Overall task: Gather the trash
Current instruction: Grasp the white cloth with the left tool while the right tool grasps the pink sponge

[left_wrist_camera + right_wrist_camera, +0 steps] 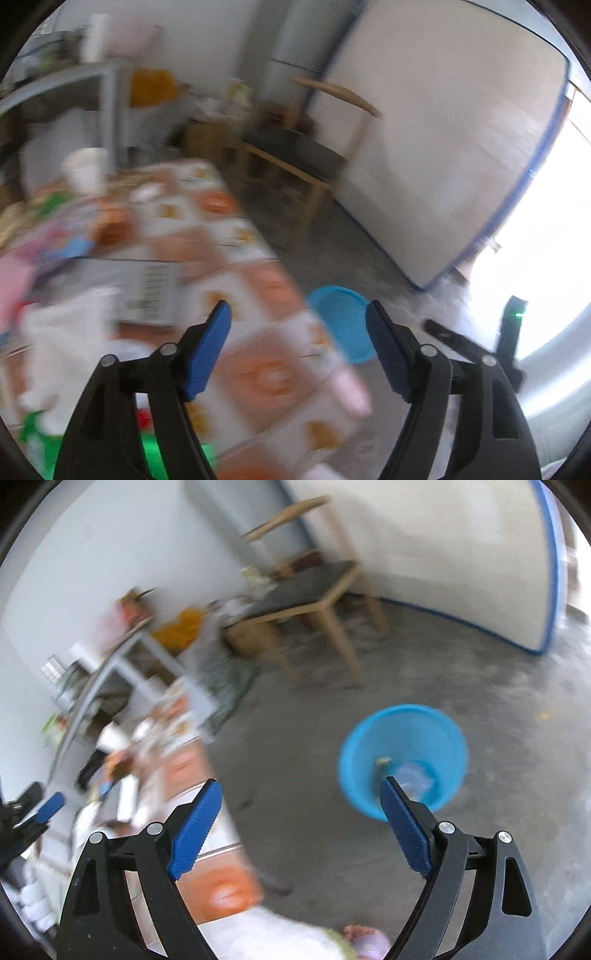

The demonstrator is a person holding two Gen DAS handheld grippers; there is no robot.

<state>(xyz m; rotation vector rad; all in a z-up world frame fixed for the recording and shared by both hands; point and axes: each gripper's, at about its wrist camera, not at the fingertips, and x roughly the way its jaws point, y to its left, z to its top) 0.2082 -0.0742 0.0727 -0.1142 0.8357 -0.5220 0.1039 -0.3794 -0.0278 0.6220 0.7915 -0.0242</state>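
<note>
Both views are motion-blurred. A blue plastic basin (402, 734) stands on the concrete floor beside the table; it holds some pale trash (413, 777). It also shows in the left wrist view (341, 321), partly hidden by the table edge. My right gripper (299, 827) is open and empty, above the floor between table and basin. My left gripper (299, 349) is open and empty over the table corner. The table (258, 376) has an orange-and-white patterned cloth with a white cup (86, 170), a grey box (144, 288) and blurred wrappers (66, 243).
A wooden chair (314, 590) with a dark seat stands against the white wall panel (443, 147). A grey metal shelf (107, 96) with clutter is at the back left. White and pink items (332, 941) lie at the table's near end. Bright doorway at right.
</note>
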